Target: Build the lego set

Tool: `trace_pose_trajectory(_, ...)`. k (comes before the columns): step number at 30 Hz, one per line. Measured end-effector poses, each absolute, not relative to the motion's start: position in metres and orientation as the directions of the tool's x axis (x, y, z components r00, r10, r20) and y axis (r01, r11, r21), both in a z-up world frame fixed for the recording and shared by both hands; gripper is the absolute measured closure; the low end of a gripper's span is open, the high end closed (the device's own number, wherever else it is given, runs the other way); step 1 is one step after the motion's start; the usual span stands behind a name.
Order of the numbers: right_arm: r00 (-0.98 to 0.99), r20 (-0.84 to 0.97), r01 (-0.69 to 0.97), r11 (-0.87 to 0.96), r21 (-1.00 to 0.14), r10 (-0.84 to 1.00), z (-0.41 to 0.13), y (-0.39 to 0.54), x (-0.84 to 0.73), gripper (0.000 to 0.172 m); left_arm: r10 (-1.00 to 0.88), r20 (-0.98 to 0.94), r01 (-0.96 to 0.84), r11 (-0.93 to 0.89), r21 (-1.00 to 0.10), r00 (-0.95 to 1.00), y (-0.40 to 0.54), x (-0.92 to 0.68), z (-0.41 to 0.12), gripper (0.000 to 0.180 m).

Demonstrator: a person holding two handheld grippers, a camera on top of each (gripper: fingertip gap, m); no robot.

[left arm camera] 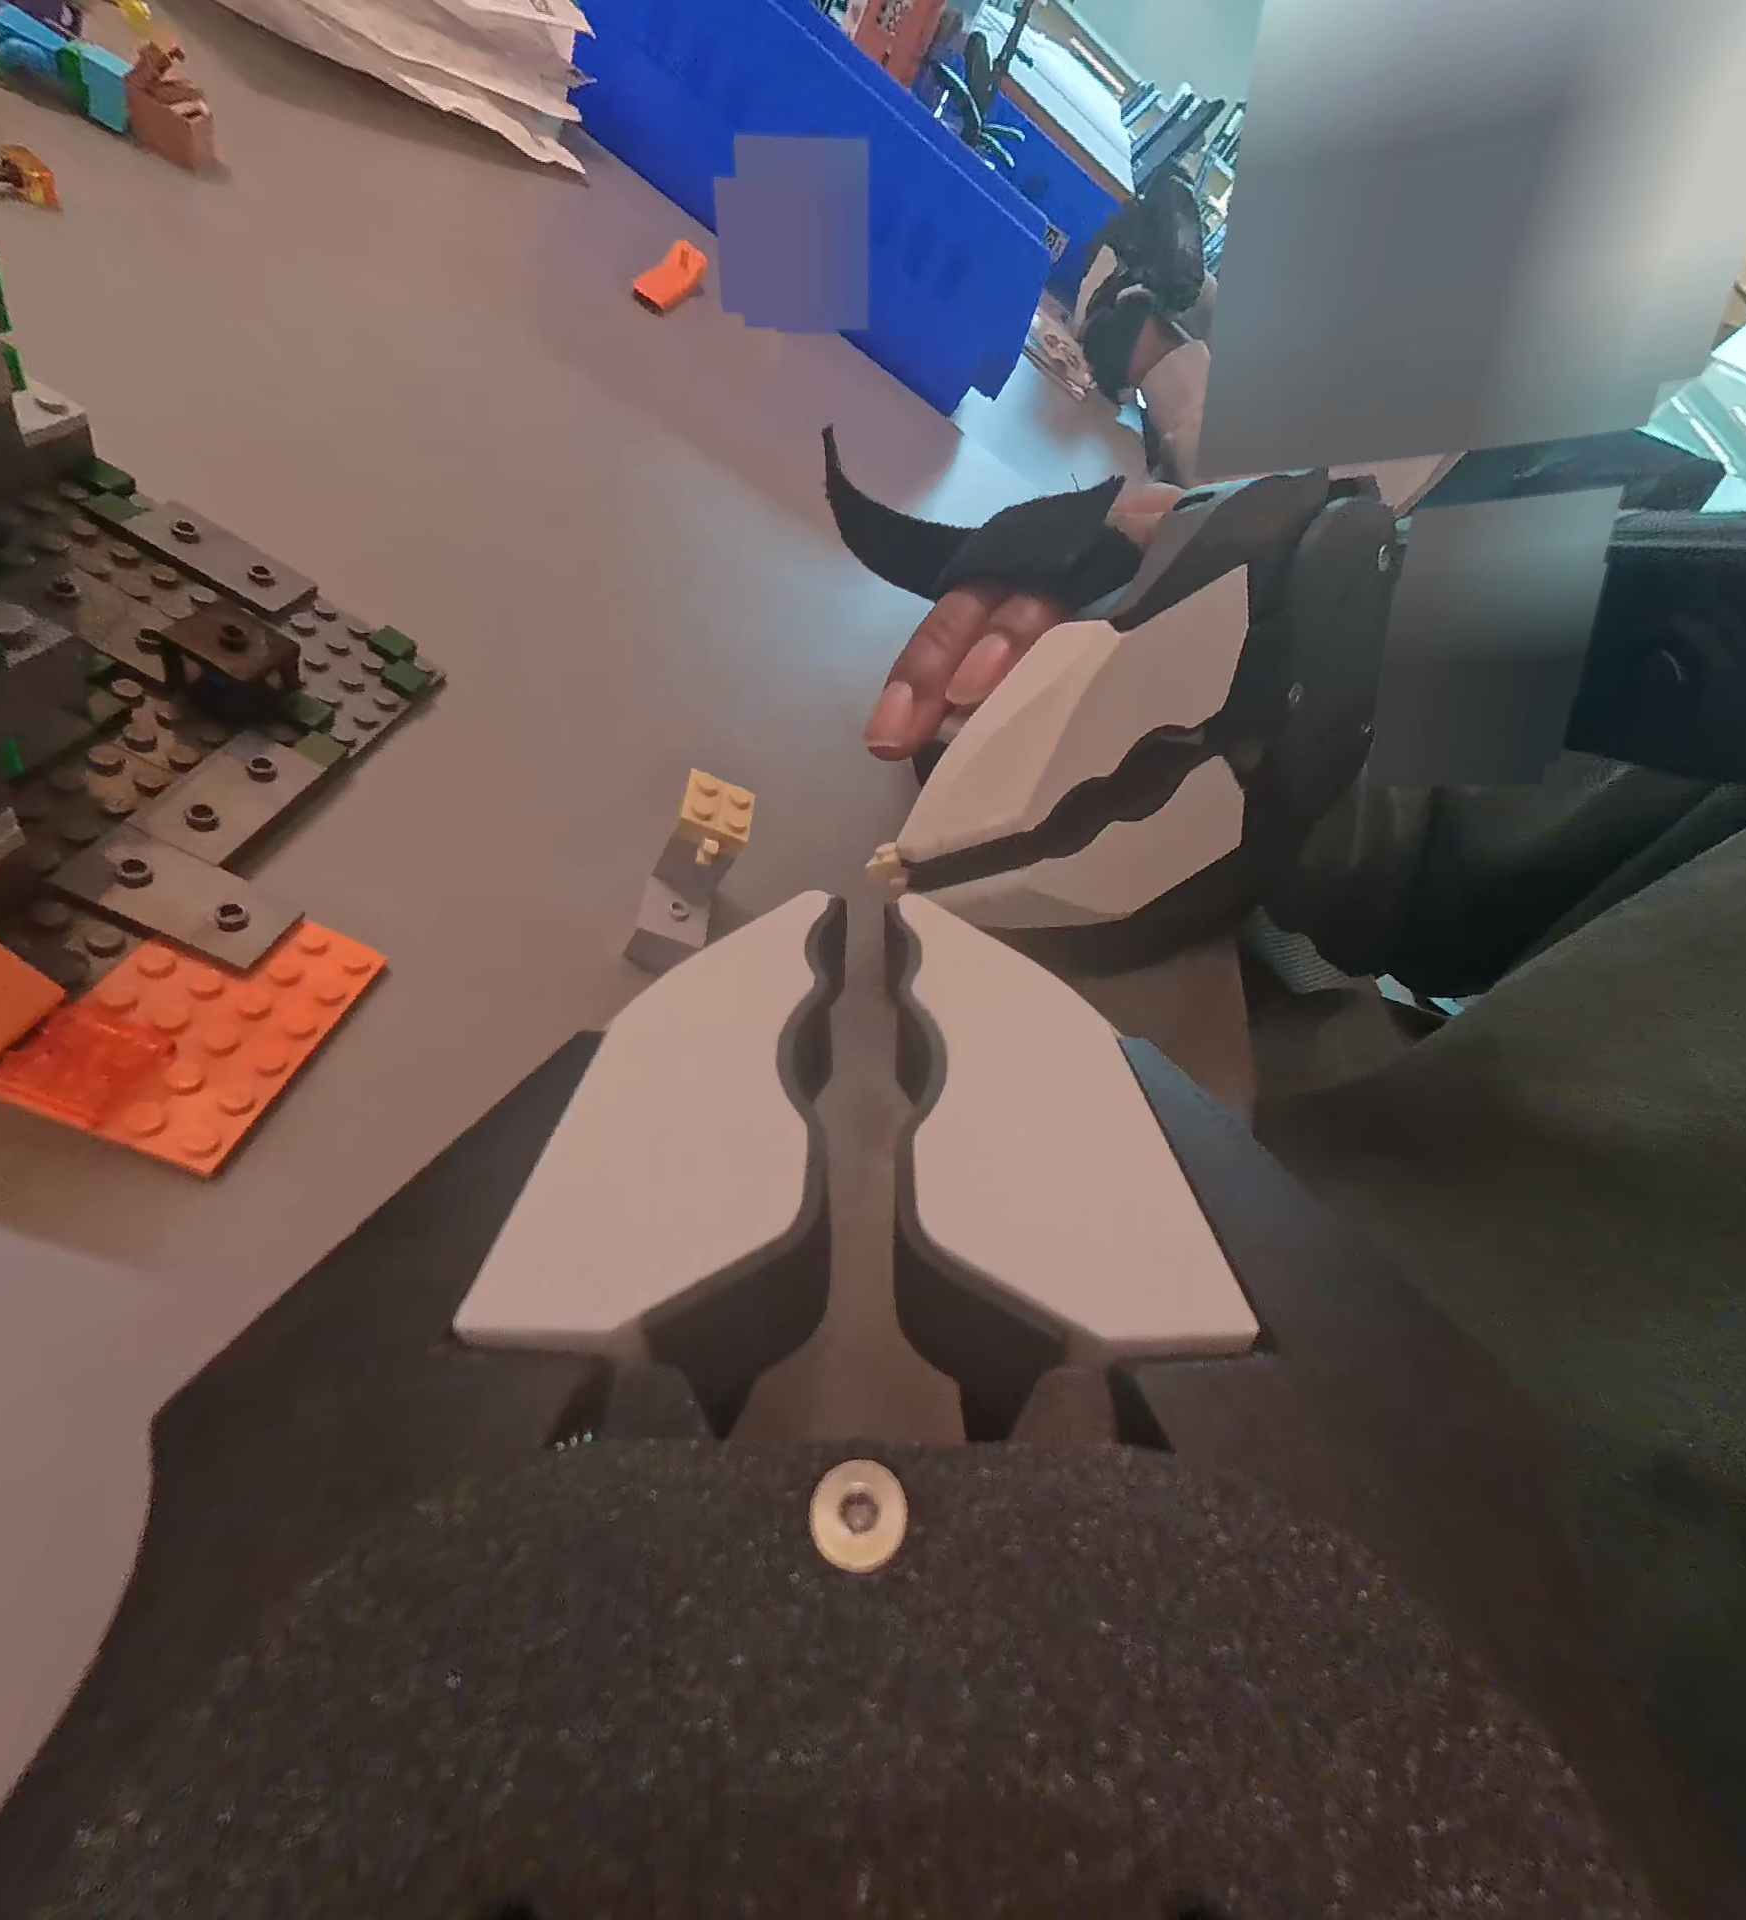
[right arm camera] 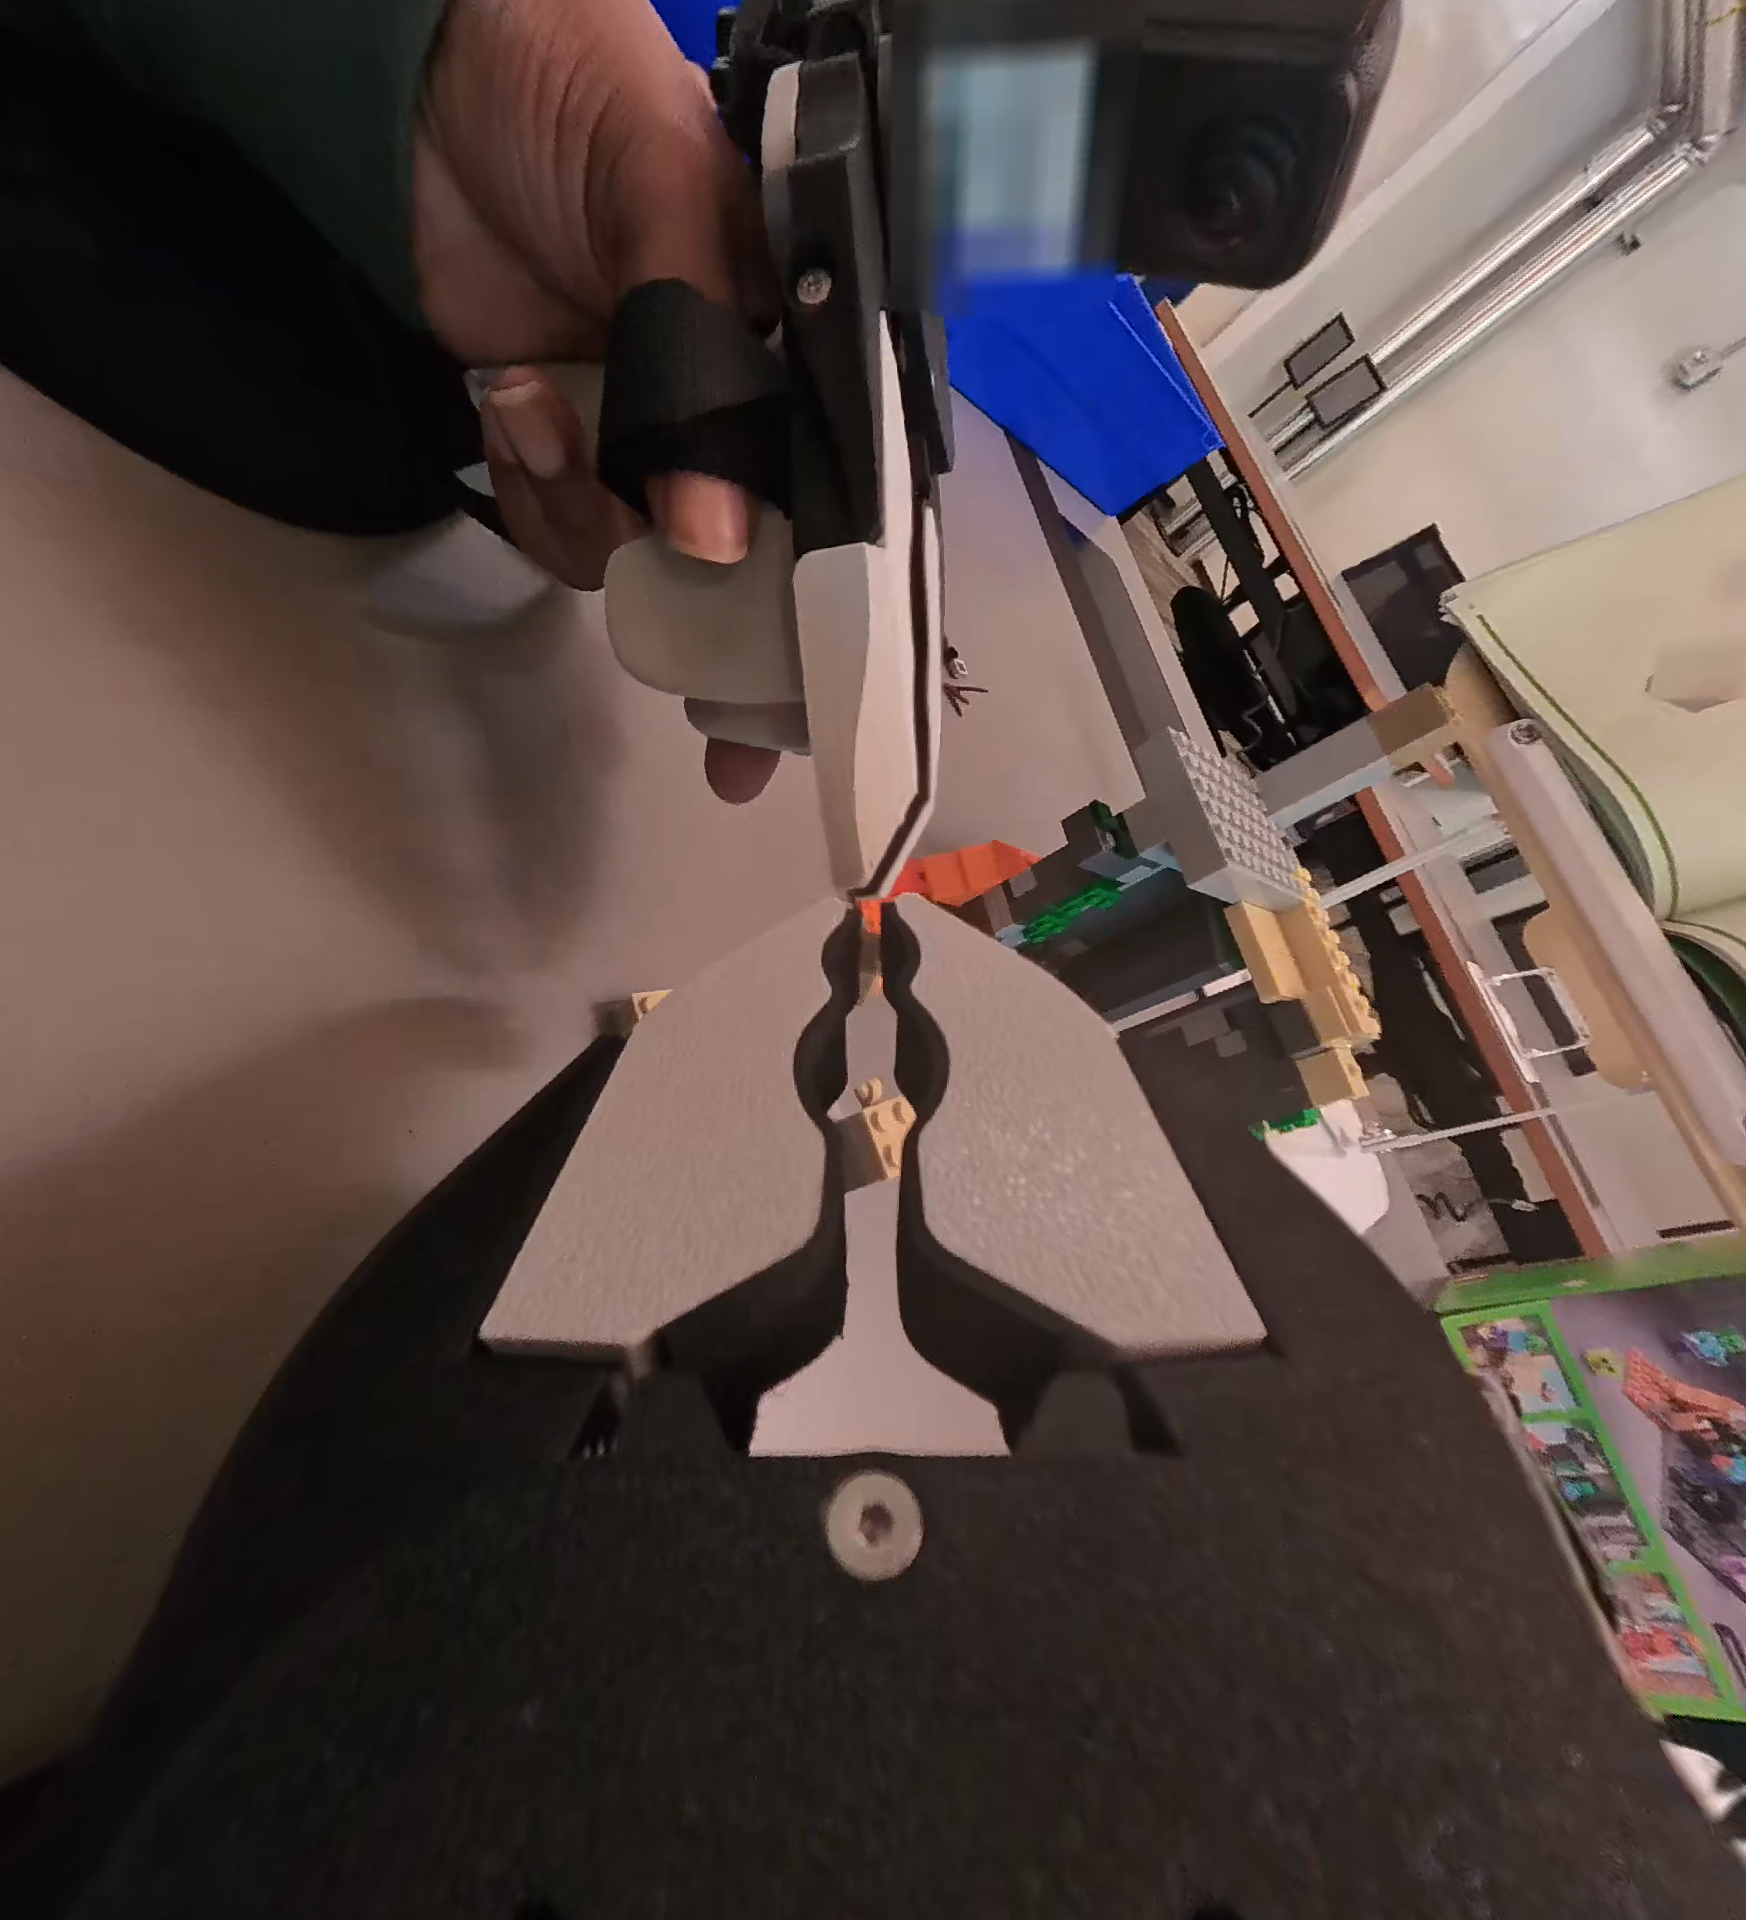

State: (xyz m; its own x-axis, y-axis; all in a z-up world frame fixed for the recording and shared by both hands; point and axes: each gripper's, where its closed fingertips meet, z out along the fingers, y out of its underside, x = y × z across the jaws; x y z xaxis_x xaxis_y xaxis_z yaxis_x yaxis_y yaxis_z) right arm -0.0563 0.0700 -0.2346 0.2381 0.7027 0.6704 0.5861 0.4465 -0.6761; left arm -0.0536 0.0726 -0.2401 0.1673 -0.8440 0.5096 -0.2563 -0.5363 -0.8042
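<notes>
In the left wrist view my left gripper (left arm camera: 866, 906) hovers just above the grey table (left arm camera: 453, 436). Its fingers stand a narrow way apart and nothing shows between them, so it is open. My right gripper (left arm camera: 900, 875) comes in from the right, shut on a tiny tan piece (left arm camera: 884, 868) that pokes out of its tips right beside my left fingertips. In the right wrist view my right gripper (right arm camera: 877, 935) pinches that piece (right arm camera: 866, 971), and the left gripper (right arm camera: 861, 894) points down at its tips. A tan brick (left arm camera: 718, 810) on a grey brick (left arm camera: 677, 920) stands on the table just left of both grippers.
A brick model with grey and orange plates (left arm camera: 173, 831) lies at the left. A loose orange piece (left arm camera: 669, 275), a blue bin (left arm camera: 848, 187) and a paper stack (left arm camera: 453, 62) are farther back. A printed box (right arm camera: 1658, 1486) and an open booklet (right arm camera: 1679, 727) are at the right. Left and right tips are no more than a few centimetres apart. From either gripper's tips it is about 6 centimeters to the tan brick (left arm camera: 718, 810).
</notes>
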Motion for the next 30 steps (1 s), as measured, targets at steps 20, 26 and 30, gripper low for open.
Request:
trace_pose_trajectory(20,0.163,0.727,0.403,0.627,-0.667,0.667,-0.208,0.039,-0.062,0.169,-0.723,0.672,-0.176,-0.649,-0.740,-0.158,0.041,-0.051,-0.205,0.165)
trace_pose_trajectory(26,0.157,0.778,0.422,0.671,-0.610,0.609,-0.207,0.036,-0.065,0.169,-0.724,0.667,-0.192,-0.639,-0.745,-0.178,0.036,-0.051,-0.204,0.166)
trace_pose_trajectory(30,0.172,0.780,0.399,0.682,-0.613,0.601,-0.200,0.033,-0.065,0.169,-0.738,0.644,-0.190,-0.616,-0.764,-0.201,0.033,-0.052,-0.201,0.168)
